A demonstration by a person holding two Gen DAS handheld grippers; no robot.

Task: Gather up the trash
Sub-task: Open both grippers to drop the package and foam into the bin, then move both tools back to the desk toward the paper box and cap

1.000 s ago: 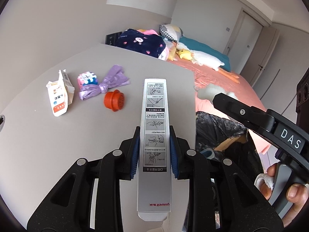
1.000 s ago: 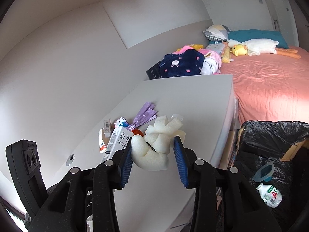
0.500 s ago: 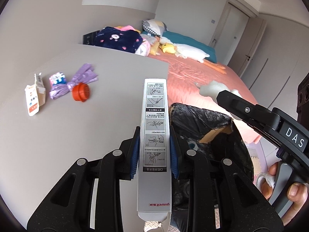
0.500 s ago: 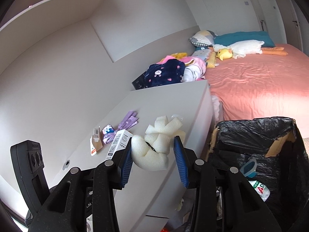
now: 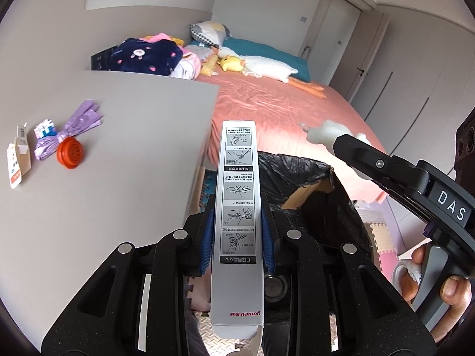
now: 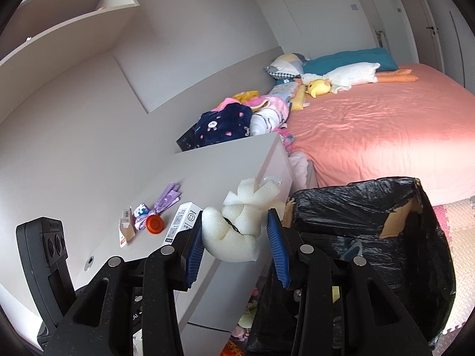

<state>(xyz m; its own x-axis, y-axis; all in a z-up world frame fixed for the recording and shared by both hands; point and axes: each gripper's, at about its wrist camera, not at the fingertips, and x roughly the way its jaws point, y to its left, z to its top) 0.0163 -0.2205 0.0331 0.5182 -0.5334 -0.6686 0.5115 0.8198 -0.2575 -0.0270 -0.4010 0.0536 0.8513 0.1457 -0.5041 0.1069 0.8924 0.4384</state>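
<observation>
My left gripper is shut on a long silver box with printed diagrams, held over the table's right edge above the black-lined trash bin. My right gripper is shut on a lump of white foam, held beside the bin, near its left rim. The foam also shows in the left wrist view. On the grey table lie an orange cap, a purple bag, a small colourful packet and a torn carton.
A pink bed with plush toys, pillows and a pile of clothes lies behind the bin. Wall shelves hang above the table. Foam floor mats lie beside the bin.
Both grippers have swung right, away from the table and toward the bin, each still holding its item. The table trash has shifted left in view; the bin now fills more of both views.
</observation>
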